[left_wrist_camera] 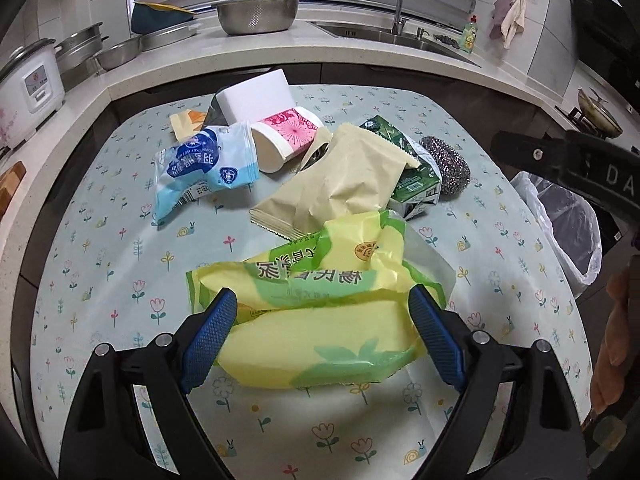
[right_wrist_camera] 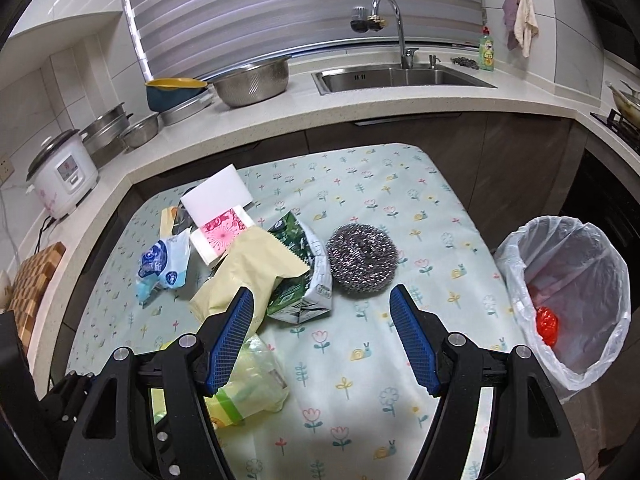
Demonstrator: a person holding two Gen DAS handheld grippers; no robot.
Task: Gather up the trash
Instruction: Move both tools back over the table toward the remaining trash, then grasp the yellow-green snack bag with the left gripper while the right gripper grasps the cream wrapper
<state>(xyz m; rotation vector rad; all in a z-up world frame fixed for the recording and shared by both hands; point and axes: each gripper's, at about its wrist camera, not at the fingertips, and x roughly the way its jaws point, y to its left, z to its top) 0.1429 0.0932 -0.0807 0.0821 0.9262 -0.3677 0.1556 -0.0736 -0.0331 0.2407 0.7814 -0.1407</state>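
Note:
A pile of trash lies on the flowered table (left_wrist_camera: 120, 264): a yellow-green wrapper (left_wrist_camera: 320, 320), a beige paper pouch (left_wrist_camera: 340, 184), a blue-white wet-wipe packet (left_wrist_camera: 200, 172), a green carton (left_wrist_camera: 416, 184) and a pink-white paper cup (left_wrist_camera: 284, 136). My left gripper (left_wrist_camera: 322, 304) is open, its blue pads either side of the yellow-green wrapper without closing on it. My right gripper (right_wrist_camera: 322, 304) is open and empty above the table, in front of the green carton (right_wrist_camera: 304, 276) and a steel scourer (right_wrist_camera: 362, 262). The lined trash bin (right_wrist_camera: 568, 300) stands right of the table.
A white sponge block (left_wrist_camera: 256, 94) and an orange scrap (left_wrist_camera: 188, 118) lie at the pile's far end. Behind the table a counter (right_wrist_camera: 360, 108) holds a sink (right_wrist_camera: 400, 76), steel bowls (right_wrist_camera: 252, 80) and a rice cooker (right_wrist_camera: 60, 172). A stove with a pan (left_wrist_camera: 600, 114) is at right.

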